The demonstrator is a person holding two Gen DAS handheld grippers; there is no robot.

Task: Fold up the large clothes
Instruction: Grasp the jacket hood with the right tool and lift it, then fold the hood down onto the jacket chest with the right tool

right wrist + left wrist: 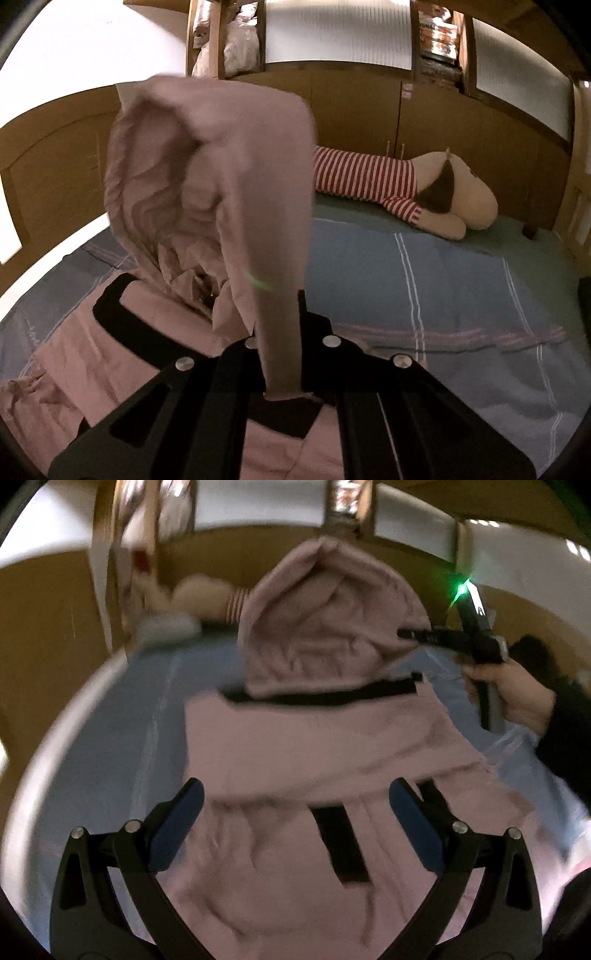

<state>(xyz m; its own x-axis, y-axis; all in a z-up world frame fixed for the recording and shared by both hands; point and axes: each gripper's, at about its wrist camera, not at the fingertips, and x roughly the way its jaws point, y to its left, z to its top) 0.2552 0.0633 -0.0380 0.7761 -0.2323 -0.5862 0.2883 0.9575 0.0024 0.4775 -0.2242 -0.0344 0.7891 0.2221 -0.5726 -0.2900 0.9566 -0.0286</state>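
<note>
A: What is lying around the grippers at this moment?

B: One large pink hooded garment with black bands (295,746) is lying spread on a bed covered in a blue striped sheet (424,280). The left gripper (295,823) is hovering over the garment's lower part, its two blue-padded fingers (177,827) standing wide apart with nothing between them.

A: And the right one?

B: The right gripper (280,350) is pressed together, pinching an edge of the pink hood (207,177) and holding it raised off the bed. From the left gripper's camera, the right gripper (413,634) is showing ahead and to the right, carried by a person's hand (509,698) in a dark sleeve, with a green light glowing on it.

A: Is anything standing in the way?

B: The lifted hood is hanging straight in front of the right gripper's camera, hiding much of the view ahead and to the left. Beyond it, ahead and to the right, one long plush dog in a red-and-white striped shirt (399,184) is lying along the far edge of the bed, well apart from the garment.

A: What else is showing?

B: A brown wooden headboard wall (369,110) is running behind the plush, with shelf openings above holding bags and boxes too blurred to count.
</note>
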